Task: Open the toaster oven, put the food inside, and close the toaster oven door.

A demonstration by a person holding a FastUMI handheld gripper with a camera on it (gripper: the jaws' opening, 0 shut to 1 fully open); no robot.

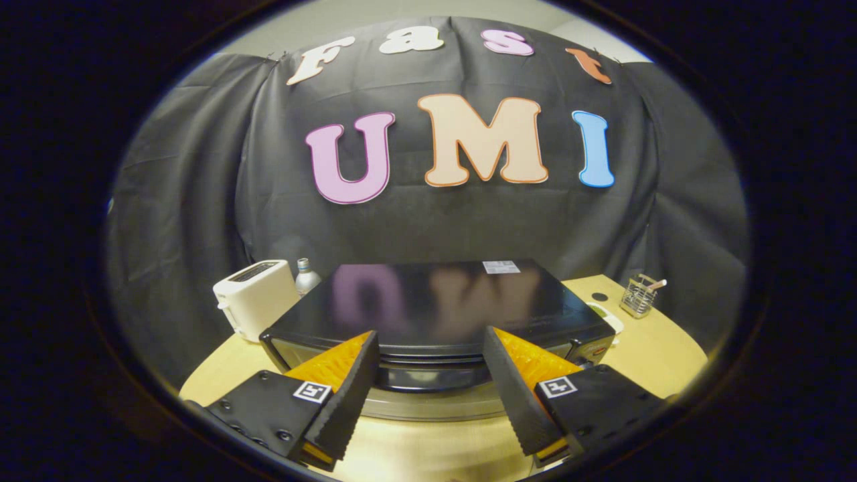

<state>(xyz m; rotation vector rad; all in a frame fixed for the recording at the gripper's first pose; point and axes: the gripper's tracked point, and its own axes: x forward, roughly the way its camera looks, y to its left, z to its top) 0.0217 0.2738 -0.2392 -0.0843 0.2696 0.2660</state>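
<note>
Directly ahead, the tongs (pixel 428 375) gape empty around the toaster oven (pixel 435 314) door handle (pixel 428 376); closing off-centre could slip.

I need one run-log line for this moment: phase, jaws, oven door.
phase: approaching toaster oven door handle | gripper: jaws open, handle between them, untouched | door: closed | food: not inside yet

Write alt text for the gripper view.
An open tool hovers just above and in front of a black toaster oven, its fingers either side of the door's top handle, touching nothing. A white toaster and a bottle stand beside the oven on a wooden table.
</note>
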